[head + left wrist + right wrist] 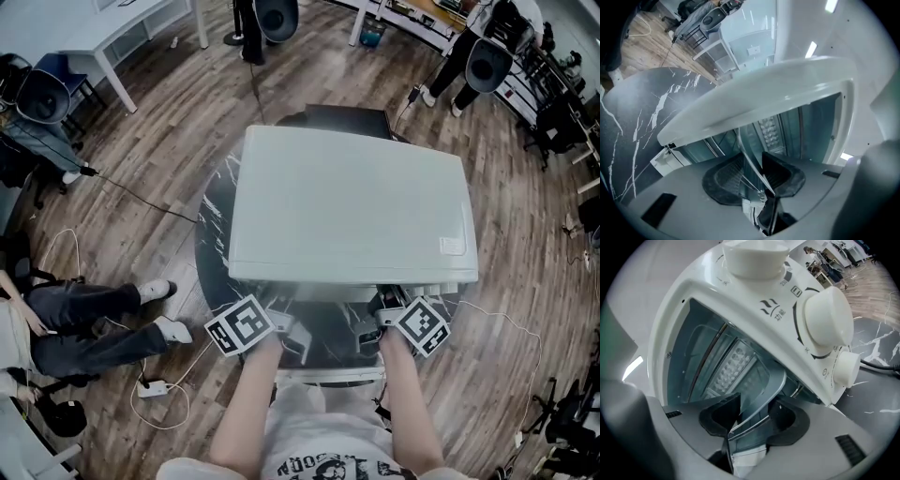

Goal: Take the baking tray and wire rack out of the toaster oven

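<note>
oven (347,206): it sits on the round desk (211,225) with its door (328,323) dropped toward you, so the shelves can slide straight out.
tray (771,387): still inside the oven, its front lip reaching between your right fingers.
rack (746,426): thin wires under that lip, likely the rack, also still in.
left gripper (757,176): fingers spread, with a thin metal edge between them, not pinched.
right gripper (754,420): fingers spread round the tray lip, not pressing.
why: you have one gripper at each front corner, probably for a level pull.
</note>
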The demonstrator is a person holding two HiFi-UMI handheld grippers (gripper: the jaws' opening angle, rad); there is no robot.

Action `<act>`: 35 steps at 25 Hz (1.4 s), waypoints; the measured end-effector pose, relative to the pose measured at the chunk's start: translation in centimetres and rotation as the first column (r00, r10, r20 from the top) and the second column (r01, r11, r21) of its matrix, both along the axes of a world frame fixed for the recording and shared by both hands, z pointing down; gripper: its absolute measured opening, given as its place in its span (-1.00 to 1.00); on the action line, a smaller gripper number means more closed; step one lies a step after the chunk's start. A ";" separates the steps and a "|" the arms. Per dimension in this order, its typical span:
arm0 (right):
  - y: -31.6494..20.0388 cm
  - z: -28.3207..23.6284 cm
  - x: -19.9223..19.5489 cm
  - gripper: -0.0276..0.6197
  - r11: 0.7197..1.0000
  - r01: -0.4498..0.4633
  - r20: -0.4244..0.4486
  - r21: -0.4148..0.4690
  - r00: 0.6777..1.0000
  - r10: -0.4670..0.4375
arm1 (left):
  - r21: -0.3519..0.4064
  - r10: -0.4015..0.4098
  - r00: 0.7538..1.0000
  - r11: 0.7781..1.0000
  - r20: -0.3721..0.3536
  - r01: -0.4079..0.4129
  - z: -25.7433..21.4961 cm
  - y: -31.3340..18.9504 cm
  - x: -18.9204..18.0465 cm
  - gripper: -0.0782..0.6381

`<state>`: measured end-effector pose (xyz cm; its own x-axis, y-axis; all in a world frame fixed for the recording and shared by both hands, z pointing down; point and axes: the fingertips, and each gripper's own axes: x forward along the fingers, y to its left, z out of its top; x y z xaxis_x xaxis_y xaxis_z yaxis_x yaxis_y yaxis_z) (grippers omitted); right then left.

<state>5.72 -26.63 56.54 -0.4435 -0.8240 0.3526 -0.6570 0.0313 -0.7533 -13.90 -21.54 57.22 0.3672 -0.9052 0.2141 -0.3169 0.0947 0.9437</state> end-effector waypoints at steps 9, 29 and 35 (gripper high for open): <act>1.3 0.0 0.1 -0.40 1.000 -0.008 0.001 -0.016 1.000 0.008 | -0.010 -0.004 1.000 1.000 -0.016 0.003 0.0 1.3 0.0 -0.46; 5.4 0.6 0.9 -0.43 0.999 0.019 0.037 -0.035 0.999 -0.018 | -0.006 -0.044 0.998 0.999 -0.036 0.044 0.4 5.7 0.8 -0.49; 7.3 0.7 1.4 -0.44 0.999 0.032 0.052 -0.041 0.998 -0.030 | -0.008 -0.051 0.998 0.999 -0.033 0.051 0.4 7.6 1.3 -0.49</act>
<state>7.08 -19.36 57.19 -0.4872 -0.7943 0.3629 -0.6169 0.0189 -0.7868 -12.63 -13.97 57.64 0.3280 -0.9213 0.2087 -0.2799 0.1163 0.9530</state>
